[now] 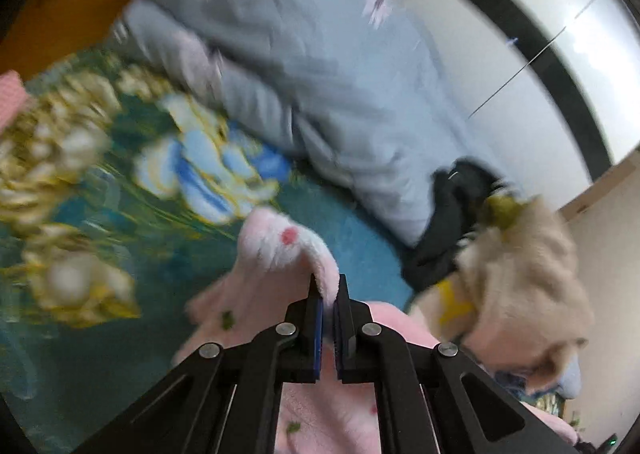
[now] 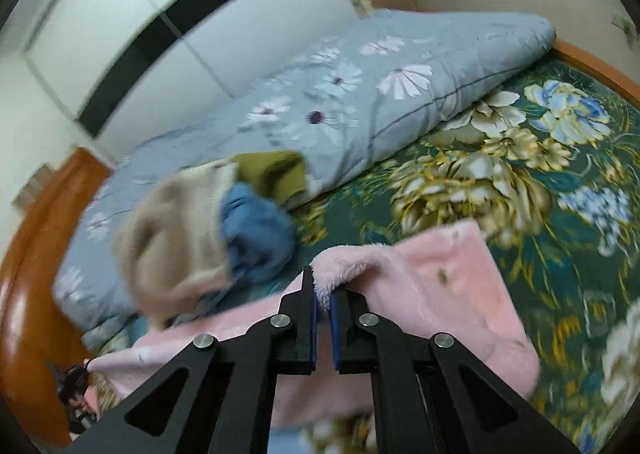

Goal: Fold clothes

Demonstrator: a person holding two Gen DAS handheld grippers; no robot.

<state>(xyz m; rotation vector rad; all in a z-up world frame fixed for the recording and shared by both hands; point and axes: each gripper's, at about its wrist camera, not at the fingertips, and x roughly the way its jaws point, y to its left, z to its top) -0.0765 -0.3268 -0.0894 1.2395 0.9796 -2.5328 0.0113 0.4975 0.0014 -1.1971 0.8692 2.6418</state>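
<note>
1. Currently, I have the left gripper (image 1: 329,296) with its fingers (image 1: 316,318) pressed together on a fold of the pink fleece garment (image 1: 280,254); the pinched edge rises between the blue pads.
2. I have the right gripper (image 2: 322,294) likewise clamped on the same pink fleece garment (image 2: 440,294), at a fluffy edge that curls over its fingers (image 2: 306,314).
3. The garment hangs and drapes below both grippers, over the bed's green floral blanket (image 2: 520,182).
4. A beige fleece item (image 2: 176,234) and a blue cloth (image 2: 256,230) lie heaped just beyond the garment, with an olive piece (image 2: 272,174) behind them.
5. A pale blue flowered quilt (image 2: 380,94) lies folded along the far side of the bed, next to the heap.
6. Both views are motion-blurred; finer detail cannot be told.
</note>
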